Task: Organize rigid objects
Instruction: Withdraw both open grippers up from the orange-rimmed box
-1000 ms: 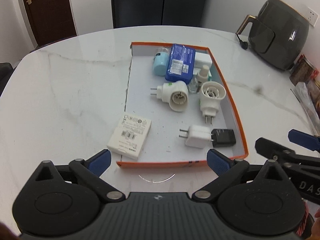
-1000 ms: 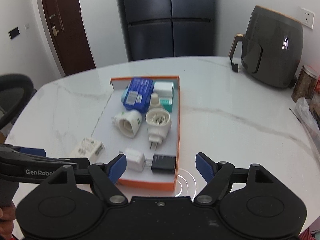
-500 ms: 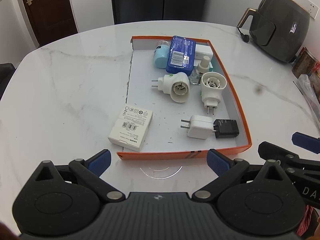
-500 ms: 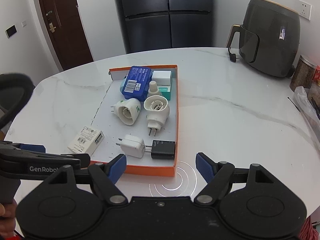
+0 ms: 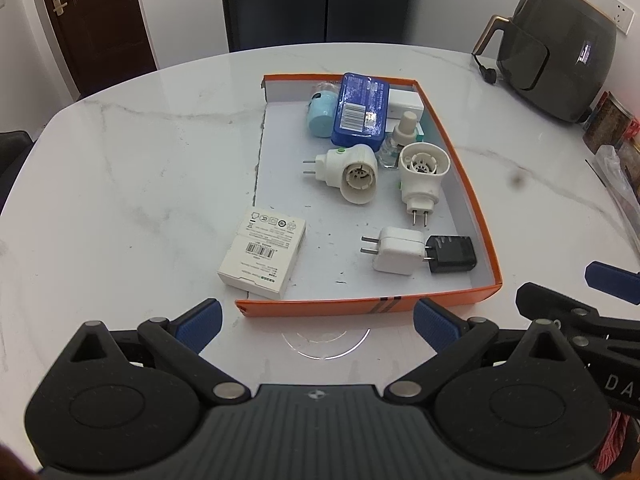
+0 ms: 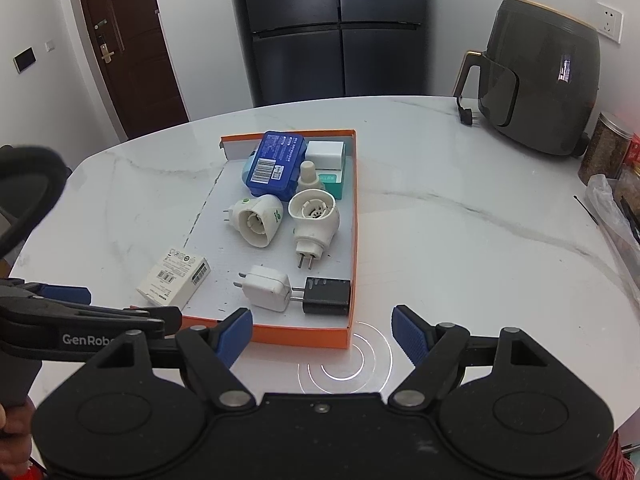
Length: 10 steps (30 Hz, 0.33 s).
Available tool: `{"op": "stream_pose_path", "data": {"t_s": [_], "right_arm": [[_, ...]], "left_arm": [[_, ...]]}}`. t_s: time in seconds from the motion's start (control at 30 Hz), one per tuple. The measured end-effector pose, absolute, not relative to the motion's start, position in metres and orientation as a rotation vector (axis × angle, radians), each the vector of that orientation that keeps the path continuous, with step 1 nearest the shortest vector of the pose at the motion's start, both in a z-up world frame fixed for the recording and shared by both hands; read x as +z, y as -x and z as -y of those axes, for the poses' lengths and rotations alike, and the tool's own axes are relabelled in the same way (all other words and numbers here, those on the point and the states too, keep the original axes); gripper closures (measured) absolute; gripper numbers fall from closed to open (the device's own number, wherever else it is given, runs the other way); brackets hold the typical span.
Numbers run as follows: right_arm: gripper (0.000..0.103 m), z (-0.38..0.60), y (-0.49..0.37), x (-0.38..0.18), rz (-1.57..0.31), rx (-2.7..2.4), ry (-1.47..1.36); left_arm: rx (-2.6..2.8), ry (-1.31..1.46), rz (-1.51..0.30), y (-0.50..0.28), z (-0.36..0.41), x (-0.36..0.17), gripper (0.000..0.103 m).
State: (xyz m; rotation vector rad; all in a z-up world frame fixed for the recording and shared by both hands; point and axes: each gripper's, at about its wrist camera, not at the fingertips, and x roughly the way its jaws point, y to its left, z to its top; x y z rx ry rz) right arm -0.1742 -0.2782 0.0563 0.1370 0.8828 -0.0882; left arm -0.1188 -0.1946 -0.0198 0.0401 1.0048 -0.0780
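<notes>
An orange-walled tray [image 5: 360, 306] lies on the white marble table [image 5: 132, 184]. In it are a blue box [image 5: 360, 110], a pale blue round case [image 5: 320, 114], a small bottle [image 5: 402, 132], two white plug-in sockets [image 5: 352, 176] [image 5: 422, 176], a white charger [image 5: 396, 256] and a black charger [image 5: 452, 254]. A white labelled box [image 5: 262, 258] lies across the tray's open left side. My left gripper [image 5: 316, 322] hovers open just before the tray's near wall. My right gripper [image 6: 322, 336] stands open and empty at the tray's [image 6: 300, 336] near right corner.
A dark air fryer [image 6: 540, 76] stands at the table's back right, with its plug [image 6: 466, 116] lying beside it. A jar [image 6: 608, 148] and plastic bags [image 6: 612, 208] crowd the right edge. A dark chair [image 6: 28, 184] is at the left. A black fridge and a brown door stand behind.
Both grippers have drawn back a little from the tray, so it sits slightly farther off in each view. The objects lie as before and both jaws stay open.
</notes>
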Motion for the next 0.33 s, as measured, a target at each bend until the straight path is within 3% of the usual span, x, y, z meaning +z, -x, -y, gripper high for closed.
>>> {"op": "stream_pose_path", "data": {"t_s": [0.33], "right_arm": [[0.012, 0.2772, 0.1738, 0.0579, -0.887, -0.089, -0.137]], "left_arm": [[-0.062, -0.042, -0.988, 0.1169, 0.191, -0.0171, 0.0]]}}
